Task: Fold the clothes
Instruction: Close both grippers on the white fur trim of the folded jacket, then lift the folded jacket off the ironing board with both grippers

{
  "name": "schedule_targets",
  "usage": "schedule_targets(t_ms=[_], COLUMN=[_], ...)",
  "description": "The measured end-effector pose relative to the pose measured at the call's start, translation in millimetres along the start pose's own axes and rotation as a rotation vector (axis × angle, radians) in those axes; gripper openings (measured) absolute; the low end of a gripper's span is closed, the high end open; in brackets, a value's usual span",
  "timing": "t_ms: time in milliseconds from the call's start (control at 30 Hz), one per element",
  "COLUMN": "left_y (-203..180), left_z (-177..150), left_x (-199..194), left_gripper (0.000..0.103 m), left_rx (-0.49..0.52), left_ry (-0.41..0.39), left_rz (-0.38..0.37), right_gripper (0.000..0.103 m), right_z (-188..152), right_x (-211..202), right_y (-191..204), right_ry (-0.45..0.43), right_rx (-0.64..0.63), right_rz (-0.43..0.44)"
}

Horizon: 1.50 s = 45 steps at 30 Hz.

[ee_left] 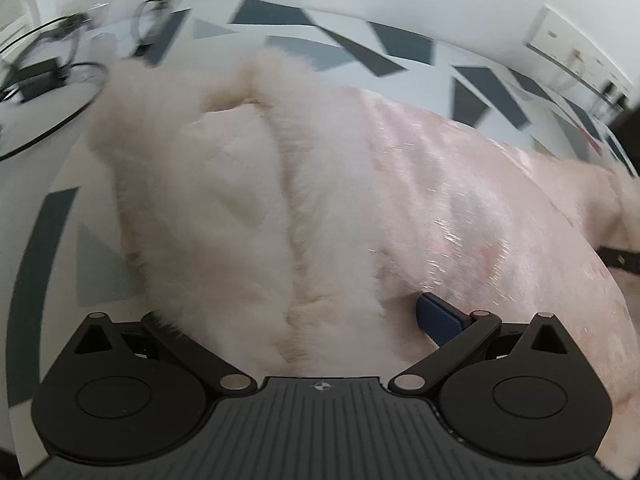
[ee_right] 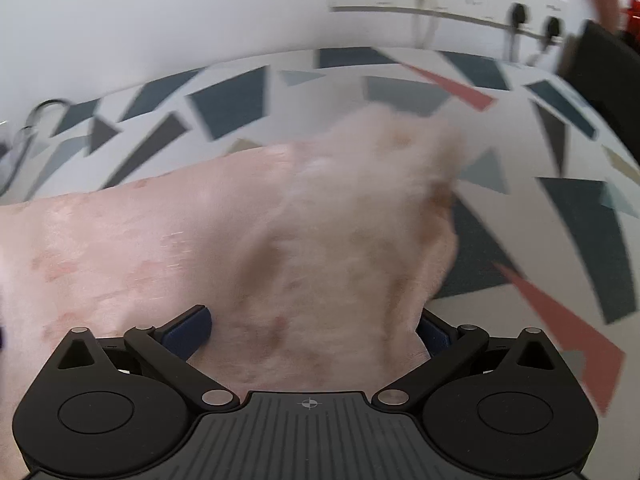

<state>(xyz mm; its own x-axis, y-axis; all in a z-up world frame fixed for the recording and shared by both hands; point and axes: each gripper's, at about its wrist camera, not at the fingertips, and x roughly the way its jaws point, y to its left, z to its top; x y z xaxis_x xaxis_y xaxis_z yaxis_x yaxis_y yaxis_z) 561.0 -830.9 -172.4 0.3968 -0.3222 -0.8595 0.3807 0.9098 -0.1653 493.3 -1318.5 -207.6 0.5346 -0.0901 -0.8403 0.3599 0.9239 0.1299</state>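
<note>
Close ahead, pink fluffy garment (ee_left: 360, 184) hiding patterned cloth (ee_left: 52, 248), cables (ee_left: 48, 64) far-left.

A white wall (ee_right: 160, 20) is standing behind a pale surface (ee_right: 516, 168) patterned with dark blue, grey and red shapes. Black cables (ee_left: 44, 76) are lying at its left; sockets (ee_right: 536, 24) are sitting on the wall.

Both wrist views close, low over shared garment (ee_left: 440, 184) (ee_right: 160, 240).
</note>
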Motion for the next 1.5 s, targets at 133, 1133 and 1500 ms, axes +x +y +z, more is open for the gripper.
schedule_targets(t_ms=[133, 1133, 1500], left_y=[-12.2, -14.5, 24.1], left_z=[3.6, -9.6, -68.1], left_x=[-2.9, -143.2, -236.1], left_gripper=[0.102, 0.019, 0.019], left_rx=[0.087, 0.004, -0.14], left_ry=[0.032, -0.521, -0.658], left_rz=[-0.065, 0.052, 0.234], right_gripper=[0.102, 0.017, 0.018], right_z=[-1.4, 8.9, 12.6], right_x=[0.3, -172.7, -204.9], right_y=[14.1, 87.1, 148.7], right_ry=[0.017, -0.645, -0.759], right_rx=[-0.037, -0.286, -0.421], right_rz=[0.053, 0.055, 0.281])
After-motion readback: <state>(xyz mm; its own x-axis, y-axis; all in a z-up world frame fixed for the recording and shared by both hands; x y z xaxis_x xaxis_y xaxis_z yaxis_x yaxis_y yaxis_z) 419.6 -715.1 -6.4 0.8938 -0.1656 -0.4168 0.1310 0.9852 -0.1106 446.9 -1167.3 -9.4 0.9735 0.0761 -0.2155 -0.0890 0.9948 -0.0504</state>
